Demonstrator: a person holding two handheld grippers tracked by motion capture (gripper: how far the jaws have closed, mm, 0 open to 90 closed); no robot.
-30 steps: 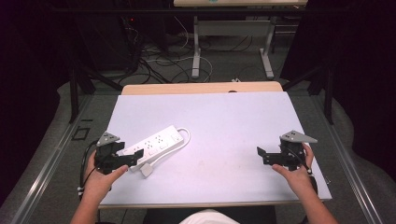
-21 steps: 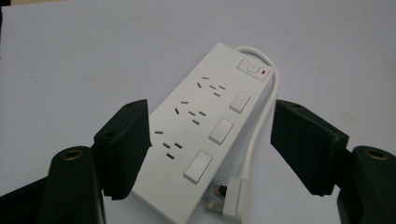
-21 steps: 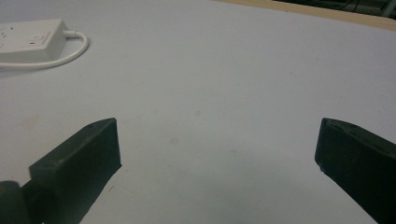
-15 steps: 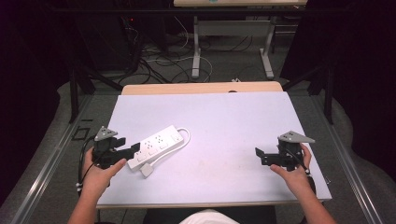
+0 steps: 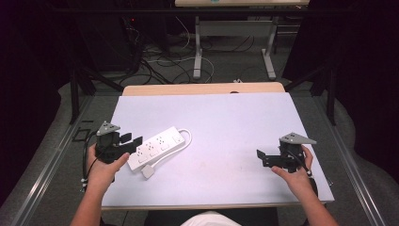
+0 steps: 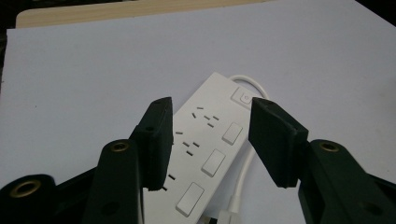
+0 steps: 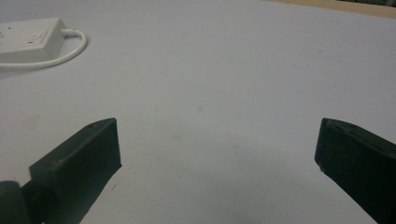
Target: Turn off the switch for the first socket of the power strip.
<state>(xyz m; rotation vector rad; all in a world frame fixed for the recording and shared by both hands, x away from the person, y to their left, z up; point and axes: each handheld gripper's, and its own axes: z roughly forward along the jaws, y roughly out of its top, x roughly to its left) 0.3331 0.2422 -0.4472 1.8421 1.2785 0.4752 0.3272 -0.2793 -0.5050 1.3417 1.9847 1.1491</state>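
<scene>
At the near edge of the table point(image 5: 211, 113), which is covered by a pale lavender sheet, the person's two hands come in from below, each holding a black two-jaw gripper. The left hand point(image 5: 104, 165) sits at the near left corner and its left gripper point(image 5: 131, 140) points right and slightly away, its jaws parted with nothing between them, their tips just beside the near end of a white power strip point(image 5: 156, 147). In the left gripper view the jaws stand moderately open above that strip, framing its socket slots and three rectangular switches point(image 6: 213, 163) without touching it. The right hand point(image 5: 295, 174) rests near the right edge, well apart from the strip, and the right gripper point(image 5: 261, 157) points left across bare sheet; the right gripper view shows its jaws spread wide and empty. The power strip lies diagonally on the left half of the table, its white cord point(image 5: 186, 141) looping out from the far end and running back alongside to a white plug point(image 5: 147, 172) just beside the near end. Beyond the sheet a strip of light wood shows at the far table edge.
</scene>
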